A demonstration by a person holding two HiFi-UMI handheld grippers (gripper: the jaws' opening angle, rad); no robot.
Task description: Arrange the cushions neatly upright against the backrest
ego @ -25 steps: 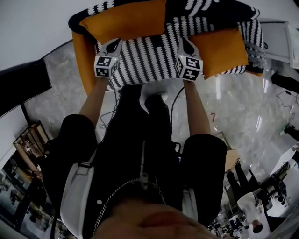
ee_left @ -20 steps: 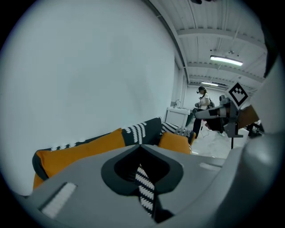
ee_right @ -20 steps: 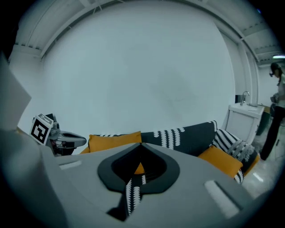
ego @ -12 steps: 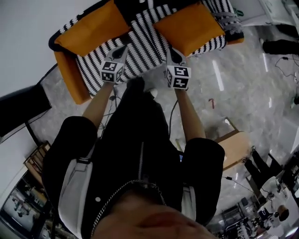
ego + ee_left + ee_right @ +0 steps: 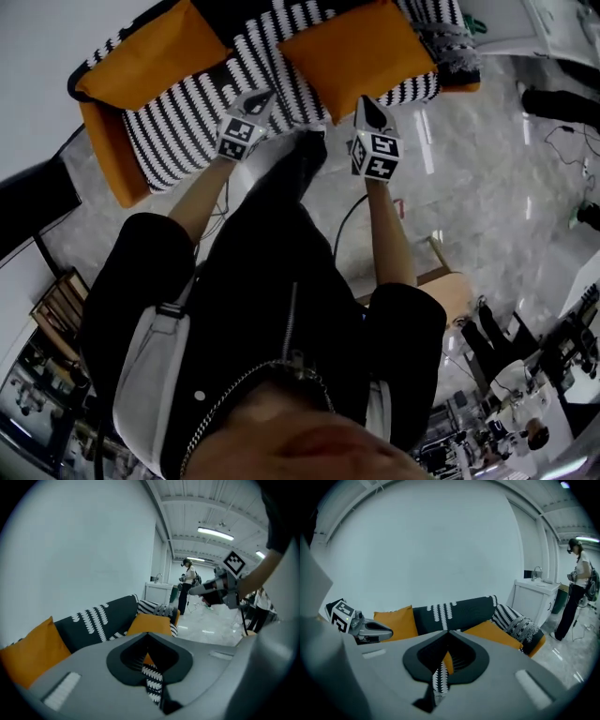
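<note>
The sofa has a black-and-white striped seat (image 5: 178,127) and a dark patterned backrest (image 5: 459,610). One orange cushion (image 5: 141,61) (image 5: 396,622) stands against the backrest at the sofa's left end. A second orange cushion (image 5: 361,52) (image 5: 492,632) lies slanted on the seat toward the right end. My left gripper (image 5: 260,97) is shut and empty over the seat's front edge, between the two cushions. My right gripper (image 5: 368,105) is also shut and empty, just in front of the right cushion. Neither touches a cushion.
A patterned throw (image 5: 514,620) is bunched at the sofa's right arm. A white cabinet (image 5: 534,597) stands past it, and a person (image 5: 577,585) stands on the shiny floor beyond. Cables (image 5: 352,216) trail on the floor by the legs of the person holding the grippers.
Both grippers have drawn back from over the seat toward its front edge. The sofa has slid up and left in the head view. Both jaws stayed shut.
</note>
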